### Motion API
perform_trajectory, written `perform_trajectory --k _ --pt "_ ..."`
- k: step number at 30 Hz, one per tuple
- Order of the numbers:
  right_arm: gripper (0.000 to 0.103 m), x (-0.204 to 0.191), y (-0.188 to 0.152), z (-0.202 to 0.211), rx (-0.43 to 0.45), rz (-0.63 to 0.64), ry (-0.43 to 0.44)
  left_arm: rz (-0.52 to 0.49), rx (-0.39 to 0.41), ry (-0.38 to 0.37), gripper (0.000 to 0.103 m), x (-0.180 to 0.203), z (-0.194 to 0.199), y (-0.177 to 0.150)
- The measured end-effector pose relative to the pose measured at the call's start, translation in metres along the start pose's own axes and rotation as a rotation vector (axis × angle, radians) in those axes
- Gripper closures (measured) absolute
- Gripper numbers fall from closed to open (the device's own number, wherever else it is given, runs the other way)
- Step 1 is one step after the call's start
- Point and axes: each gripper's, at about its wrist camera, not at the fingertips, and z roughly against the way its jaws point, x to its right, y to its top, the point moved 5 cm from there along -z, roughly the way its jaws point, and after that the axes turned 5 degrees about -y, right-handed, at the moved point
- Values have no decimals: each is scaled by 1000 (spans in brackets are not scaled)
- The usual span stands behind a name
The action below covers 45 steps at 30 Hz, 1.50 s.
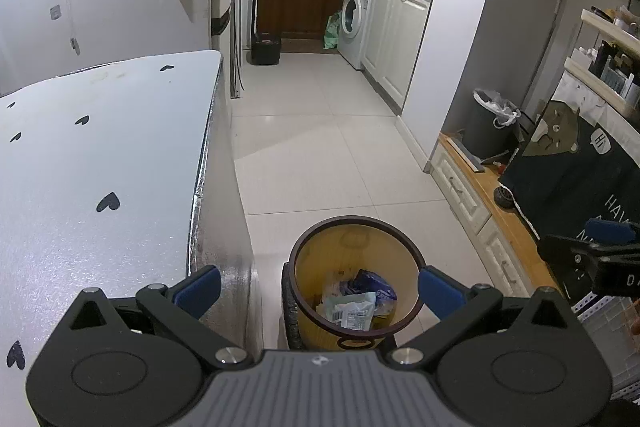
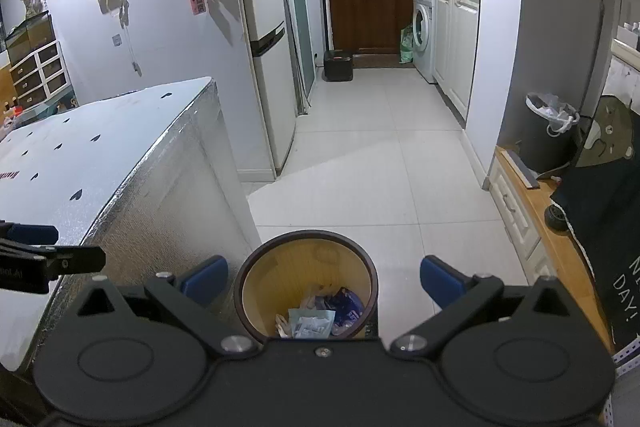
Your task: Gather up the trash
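Both of my grippers are held above the floor with their blue-padded fingers spread wide and nothing between them; my left gripper [image 1: 318,287] frames the waste bin [image 1: 354,279] from the left wrist view; my right gripper [image 2: 324,281] frames the same bin [image 2: 306,287] from the right wrist view. That bin is round, amber-walled with a dark rim, and stands upright on the white tiled floor [image 1: 320,131], just beside the corner of the table [image 1: 100,167]; its bottom holds the collected trash: a pale printed packet [image 1: 352,311] lying beside a dark blue wrapper [image 1: 372,285], with smaller crumpled pieces around them that I cannot tell apart. Table surface: pale cover with small black heart marks; side panel silvery and textured. Right gripper's fingertip shows at the right edge of the left wrist view, level with the bin; the left gripper's finger shows at the left edge of the right wrist view, over the table corner. Farther off: a second, dark bin [image 2: 548,135] lined with a white bag on a wooden-topped cabinet; a washing machine [image 1: 356,19] beside white kitchen cupboards; a refrigerator [image 2: 264,27] against the left wall.
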Motion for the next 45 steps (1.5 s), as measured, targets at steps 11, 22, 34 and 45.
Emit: perform_trajectory --k 11,22,34,45 --pt "0 1 0 -2 2 7 11 4 -1 9 0 0 0 0" --pt "0 2 1 -2 1 8 14 3 -1 9 0 0 0 0" --pt "0 2 1 -4 1 8 15 0 -2 10 0 1 0 0" --pt "0 2 1 -4 1 8 15 -1 -3 11 0 1 0 1"
